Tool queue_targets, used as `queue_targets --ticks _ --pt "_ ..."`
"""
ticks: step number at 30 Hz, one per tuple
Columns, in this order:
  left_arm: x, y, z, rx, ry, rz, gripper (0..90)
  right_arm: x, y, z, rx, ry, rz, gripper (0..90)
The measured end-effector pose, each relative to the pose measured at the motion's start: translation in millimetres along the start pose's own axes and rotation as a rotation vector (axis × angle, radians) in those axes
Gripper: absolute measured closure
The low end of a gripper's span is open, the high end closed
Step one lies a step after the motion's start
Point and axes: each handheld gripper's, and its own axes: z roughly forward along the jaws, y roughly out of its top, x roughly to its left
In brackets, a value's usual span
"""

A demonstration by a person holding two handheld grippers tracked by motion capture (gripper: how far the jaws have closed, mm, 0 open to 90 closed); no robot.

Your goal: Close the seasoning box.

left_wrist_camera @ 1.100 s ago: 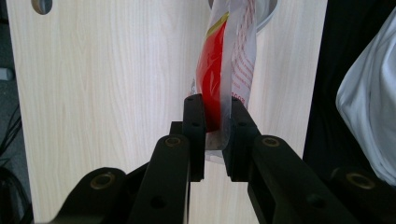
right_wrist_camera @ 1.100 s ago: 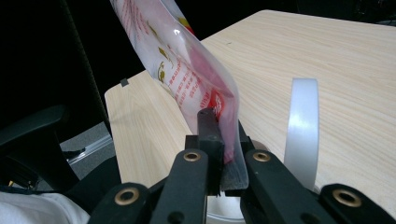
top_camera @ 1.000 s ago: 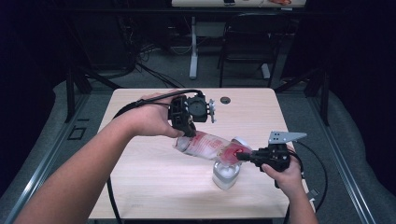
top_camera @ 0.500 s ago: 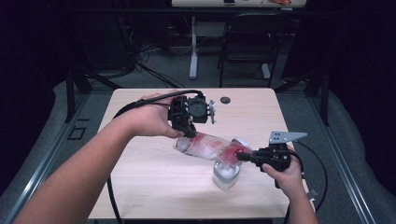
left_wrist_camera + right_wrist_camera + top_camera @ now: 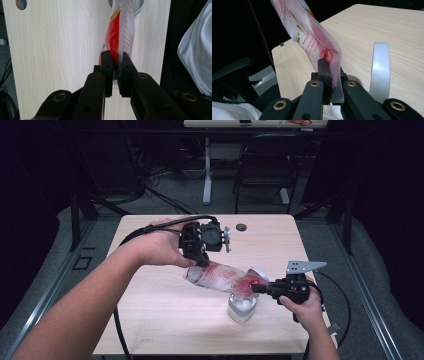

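while both hands hold level above the table [image 5: 150, 320], we count one plastic bag [image 5: 220, 276], red and white with printed text, stretched between our two grippers. our left gripper [image 5: 197, 260] pinches one end of the bag; in the left gripper view its jaws have just been closing and now press on the film with only a thin gap between them. our right gripper [image 5: 257, 289] is clenched on the opposite end, the film squeezed flat between its jaws in the right gripper view. the bag hangs slanted in the air, its right end over one clear cup [image 5: 242, 306] that stands near the table's front right. we note one white rim [image 5: 380, 72] just beside the right jaws. one dark round hole [image 5: 242, 227] sits near the table's far edge.
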Motion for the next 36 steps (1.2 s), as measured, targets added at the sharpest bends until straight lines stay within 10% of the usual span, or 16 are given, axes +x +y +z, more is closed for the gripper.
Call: queue_targets --ticks 36 --pt "0.5 6.6 -1.7 0.01 0.007 0.006 84.6 -1.2 -1.1 1.5 0.014 -0.007 0.001 89.8"
